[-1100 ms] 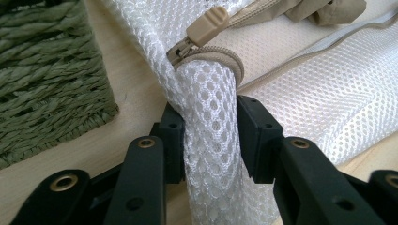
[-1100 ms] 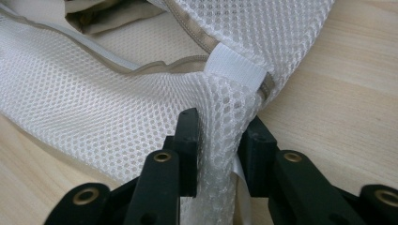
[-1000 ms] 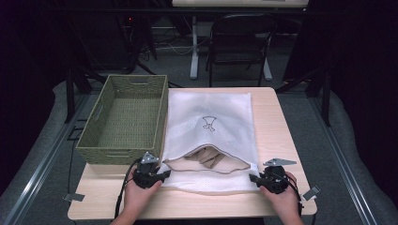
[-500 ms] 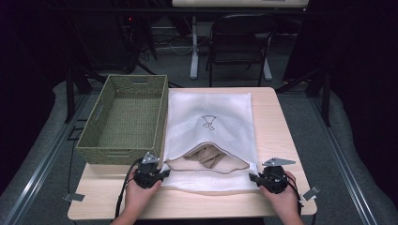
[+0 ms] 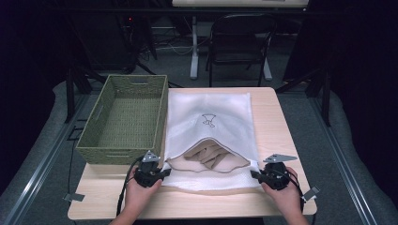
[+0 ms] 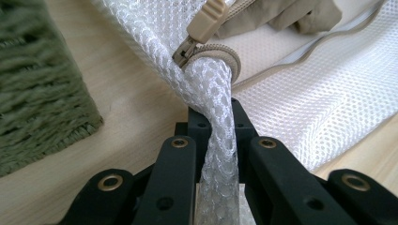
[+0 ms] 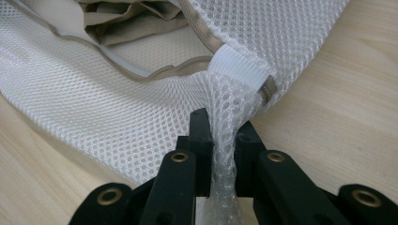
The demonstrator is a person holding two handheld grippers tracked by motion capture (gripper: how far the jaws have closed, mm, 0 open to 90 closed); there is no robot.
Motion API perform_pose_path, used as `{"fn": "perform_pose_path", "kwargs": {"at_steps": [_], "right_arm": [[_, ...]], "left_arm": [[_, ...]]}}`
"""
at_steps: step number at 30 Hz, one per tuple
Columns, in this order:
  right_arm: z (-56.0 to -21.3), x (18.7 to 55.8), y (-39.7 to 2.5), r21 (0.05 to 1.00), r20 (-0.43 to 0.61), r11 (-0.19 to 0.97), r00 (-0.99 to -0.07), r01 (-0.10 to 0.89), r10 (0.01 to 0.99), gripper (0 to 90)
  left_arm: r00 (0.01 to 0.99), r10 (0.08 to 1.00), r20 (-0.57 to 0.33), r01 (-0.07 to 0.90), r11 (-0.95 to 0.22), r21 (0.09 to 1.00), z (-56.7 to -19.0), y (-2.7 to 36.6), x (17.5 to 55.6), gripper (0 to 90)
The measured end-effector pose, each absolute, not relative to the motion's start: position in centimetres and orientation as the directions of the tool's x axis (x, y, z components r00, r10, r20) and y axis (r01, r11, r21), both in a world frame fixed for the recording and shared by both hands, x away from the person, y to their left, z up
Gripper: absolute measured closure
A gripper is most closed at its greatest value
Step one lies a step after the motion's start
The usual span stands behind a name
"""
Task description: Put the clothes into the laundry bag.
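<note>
Clamped hard, both pairs of jaws, each on a bunched twist of the mesh bag (image 5: 213, 136). Left gripper (image 6: 217, 140) pinching the near-left corner just below the zip pull (image 6: 202, 29); right gripper (image 7: 220, 140) pinching the near-right corner just under the white tab (image 7: 241, 66) at the zip's end. Between the two corners, mouth gaping, tan cloth (image 5: 211, 154) inside. Bag flat on the table (image 5: 281, 131), just right of the basket (image 5: 124, 119), far edge away from the hands. Likely light, limp and stretchy: no stiffness, prone to sagging and spilling the cloth. Best held by the reinforced zip-end corners, as now.
</note>
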State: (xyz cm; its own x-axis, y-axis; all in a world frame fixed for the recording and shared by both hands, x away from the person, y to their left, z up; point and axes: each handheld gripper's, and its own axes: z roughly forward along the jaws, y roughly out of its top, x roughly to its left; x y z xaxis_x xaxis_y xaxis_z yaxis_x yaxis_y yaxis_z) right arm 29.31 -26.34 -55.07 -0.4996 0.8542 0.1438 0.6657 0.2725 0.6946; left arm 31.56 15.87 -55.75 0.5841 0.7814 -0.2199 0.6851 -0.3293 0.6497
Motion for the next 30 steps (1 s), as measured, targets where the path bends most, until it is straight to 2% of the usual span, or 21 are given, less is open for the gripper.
{"fn": "perform_pose_path", "kwargs": {"at_steps": [9,23,30], "right_arm": [[-53.5,29.9,-26.0,0.679,0.103,0.336,-0.537,0.653,0.837,81.8],[-50.7,31.1,-26.9,0.672,0.142,0.337,-0.562,0.659,0.814,81.9],[-49.4,31.9,-26.8,0.666,0.137,0.356,-0.576,0.655,0.806,81.9]], "left_arm": [[0.58,0.784,-0.221,0.694,-0.333,0.638,-54.4,16.3,32.1,84.5],[0.604,0.774,-0.191,0.674,-0.368,0.641,-50.5,15.8,33.1,84.3],[0.599,0.773,-0.211,0.69,-0.364,0.626,-48.8,15.8,34.1,84.0]]}}
